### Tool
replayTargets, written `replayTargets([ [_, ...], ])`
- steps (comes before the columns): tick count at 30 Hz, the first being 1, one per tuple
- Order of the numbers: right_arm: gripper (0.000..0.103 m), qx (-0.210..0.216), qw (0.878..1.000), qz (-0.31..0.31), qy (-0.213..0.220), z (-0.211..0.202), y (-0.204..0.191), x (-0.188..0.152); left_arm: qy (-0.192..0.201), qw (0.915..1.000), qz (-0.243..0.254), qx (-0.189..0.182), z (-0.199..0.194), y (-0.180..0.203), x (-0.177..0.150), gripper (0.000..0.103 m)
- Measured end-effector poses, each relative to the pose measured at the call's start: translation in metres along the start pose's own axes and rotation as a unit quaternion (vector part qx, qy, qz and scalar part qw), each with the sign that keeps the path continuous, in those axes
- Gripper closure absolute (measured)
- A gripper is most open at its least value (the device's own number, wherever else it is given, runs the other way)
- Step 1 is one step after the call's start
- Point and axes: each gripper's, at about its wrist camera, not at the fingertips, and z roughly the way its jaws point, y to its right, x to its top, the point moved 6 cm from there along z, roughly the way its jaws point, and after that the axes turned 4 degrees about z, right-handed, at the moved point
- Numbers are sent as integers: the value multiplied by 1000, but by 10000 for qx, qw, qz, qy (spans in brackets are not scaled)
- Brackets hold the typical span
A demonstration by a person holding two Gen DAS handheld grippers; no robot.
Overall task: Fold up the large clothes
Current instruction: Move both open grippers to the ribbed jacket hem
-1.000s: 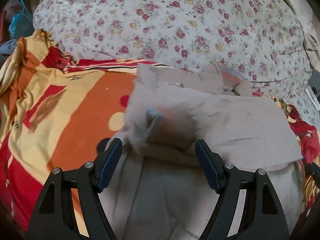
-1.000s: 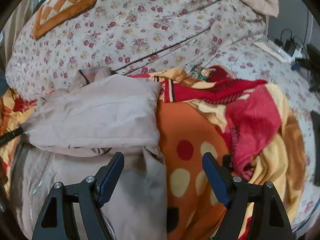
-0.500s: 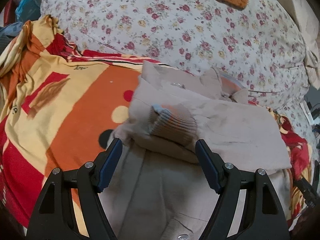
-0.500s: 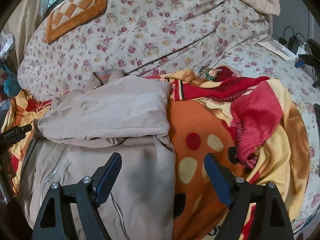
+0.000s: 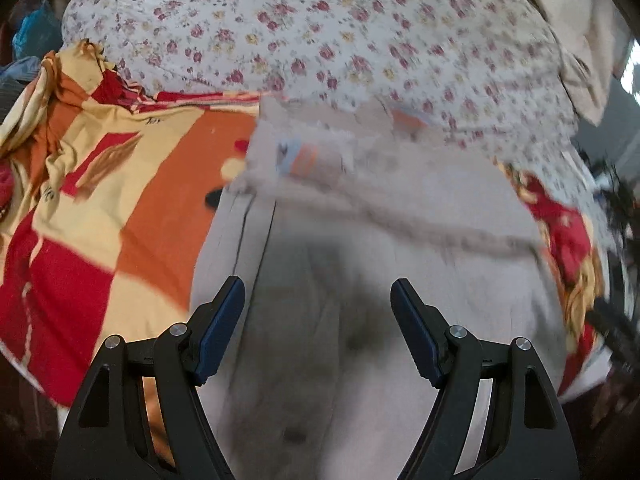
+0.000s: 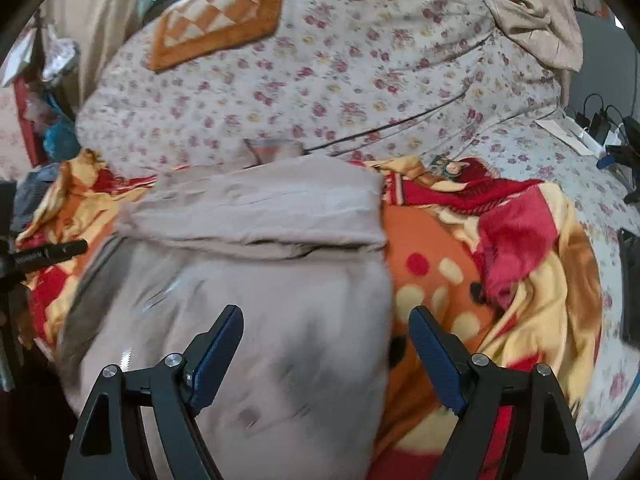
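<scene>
Here one beige jacket (image 6: 256,320) lies on one patterned blanket (image 5: 120,208), under two empty tongs, left (image 5: 318,300) and right (image 6: 326,330), both spread apart.

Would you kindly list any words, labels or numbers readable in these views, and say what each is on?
None can be read.
Blanket: dark script marks, too blurred.
Black bar at the right wrist view's left edge: faint lettering, too small.
Beige garment: no text visible.

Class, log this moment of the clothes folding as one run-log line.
garment: beige jacket, top part folded over | surface: orange blanket | left hand-held gripper: open, empty | right hand-held gripper: open, empty
</scene>
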Motion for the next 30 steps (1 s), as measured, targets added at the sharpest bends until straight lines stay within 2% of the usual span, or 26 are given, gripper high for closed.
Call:
replayTargets([
  [3, 10, 222, 9998, 22, -11, -12, -9, -21, 30, 9994, 334, 124, -8, 1, -29, 27],
  [7, 10, 143, 9992, 52, -365, -7, -10, -43, 48, 9988, 484, 21, -13, -3, -61, 27],
  [13, 10, 321, 9962, 401, -709, 0, -5, -63, -77, 9999, 117, -34, -20, -28, -88, 27],
  [19, 10, 313, 9969, 248, -678, -12, 0, -74, -92, 9997, -224, -38, -33, -53, -101, 27],
  [22, 15, 257, 9962, 234, -794, -14, 14, -80, -184, 9994, -257, -111, -32, -57, -109, 27],
  [24, 25, 279, 9943, 255, -993, -12, 22, -88, -237, 9994, -200, -143, -31, -56, -114, 27],
  [30, 26, 579, 9904, 426, -1181, -15, 28, -101, -407, 9989, -112, -196, -27, -55, -124, 27],
])
